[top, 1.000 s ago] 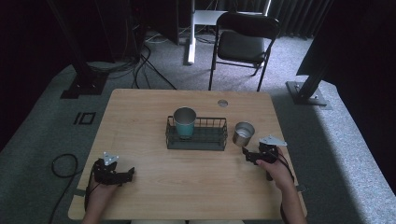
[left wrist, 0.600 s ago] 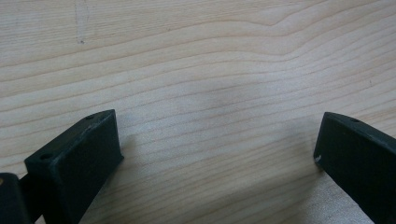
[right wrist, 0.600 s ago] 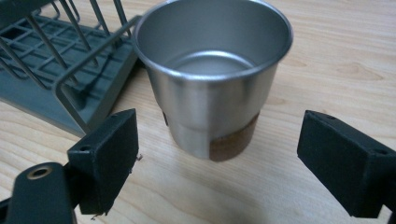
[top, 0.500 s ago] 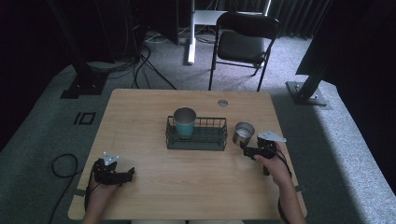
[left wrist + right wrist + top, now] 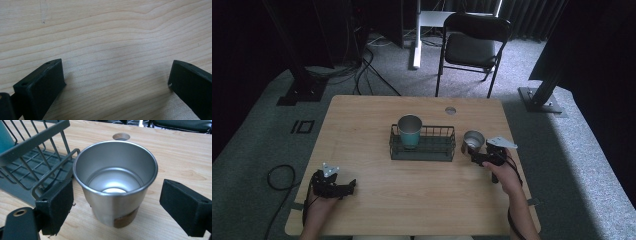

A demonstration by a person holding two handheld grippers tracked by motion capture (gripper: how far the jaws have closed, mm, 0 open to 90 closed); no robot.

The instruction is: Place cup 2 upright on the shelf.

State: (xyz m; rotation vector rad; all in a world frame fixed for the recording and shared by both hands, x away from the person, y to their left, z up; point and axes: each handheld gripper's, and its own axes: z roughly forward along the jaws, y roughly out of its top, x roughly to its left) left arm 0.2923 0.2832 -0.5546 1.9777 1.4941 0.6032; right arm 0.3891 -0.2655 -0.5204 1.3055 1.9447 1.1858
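A silver metal cup (image 5: 473,141) (image 5: 115,182) stands upright on the wooden table (image 5: 422,200), just right of a dark wire basket (image 5: 423,144) (image 5: 32,162). My right gripper (image 5: 477,159) (image 5: 116,206) is open with its jaws either side of this cup, not closed on it. A teal-sided metal cup (image 5: 409,131) stands in the basket's left end. At the table's front left my left gripper (image 5: 346,188) (image 5: 116,82) rests open over bare wood, nothing between its jaws.
A round cable hole (image 5: 450,110) (image 5: 121,136) sits in the table behind the silver cup. A black folding chair (image 5: 472,47) stands beyond the far edge. Cables lie on the floor at the left (image 5: 279,175).
My right gripper has moved forward and left, closing in around the silver cup. The left gripper has stayed where it was.
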